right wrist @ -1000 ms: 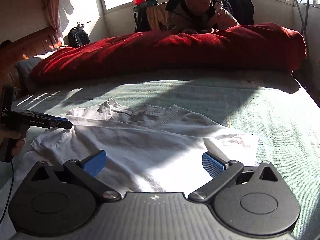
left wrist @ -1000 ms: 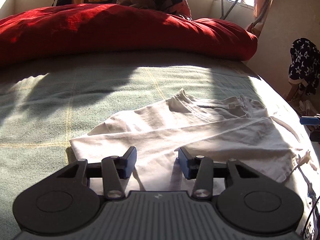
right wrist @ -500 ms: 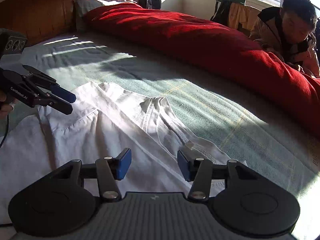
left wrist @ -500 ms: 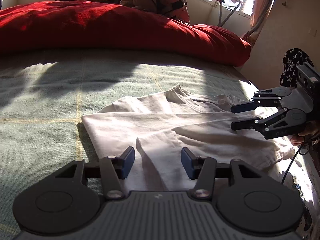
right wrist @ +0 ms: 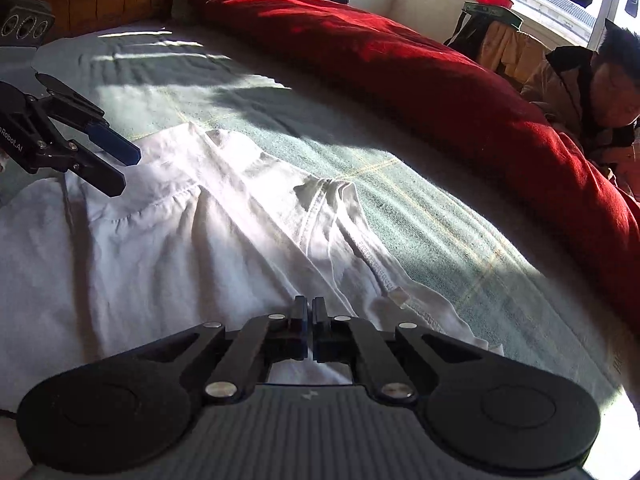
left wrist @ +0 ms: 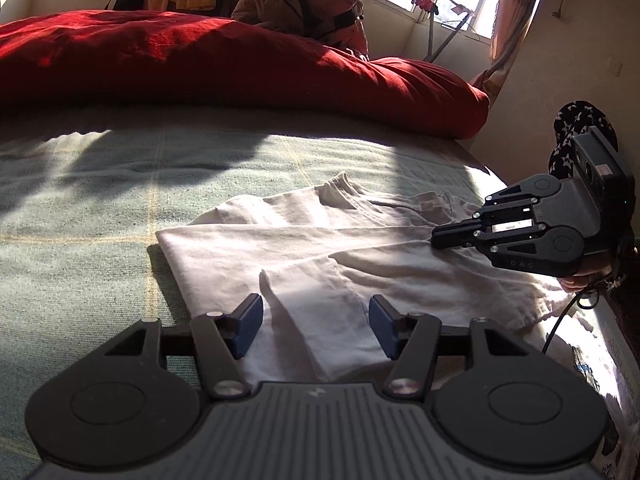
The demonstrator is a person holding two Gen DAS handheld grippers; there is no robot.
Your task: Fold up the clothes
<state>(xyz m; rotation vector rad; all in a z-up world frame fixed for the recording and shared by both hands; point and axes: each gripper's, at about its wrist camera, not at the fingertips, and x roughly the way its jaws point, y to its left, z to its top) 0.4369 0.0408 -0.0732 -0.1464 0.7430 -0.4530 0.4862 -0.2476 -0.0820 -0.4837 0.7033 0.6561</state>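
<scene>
- The white shirt [left wrist: 304,256] lies spread on the green bedcover [left wrist: 88,216], partly folded already, with one side turned over the middle. Its collar [left wrist: 340,196] points away from both tongs, toward the red quilt [left wrist: 240,64] at the far side of the bed.
- The right tongs [right wrist: 310,316] have just closed, and their tips stand together. They sit low at the shirt's edge near the collar end, and in the left view the tips meet right at a fold line. The cloth seems nipped between them, though the pinch itself is hard to make out. Taking a thin edge there would let that side be lifted and carried across.
- The left tongs [left wrist: 316,328] have just been opening and stand apart, with nothing clamped. They hang over the lower part of the shirt, and a raised crease [left wrist: 276,304] of cloth runs between the fingers. The spread looks meant to straddle that crease before biting down.
- One pair at each end of the same side suggests the plan is to lift the long edge evenly, so the fold lands straight.
- A seated person [left wrist: 316,4] is beyond the quilt, well clear of both tongs.
</scene>
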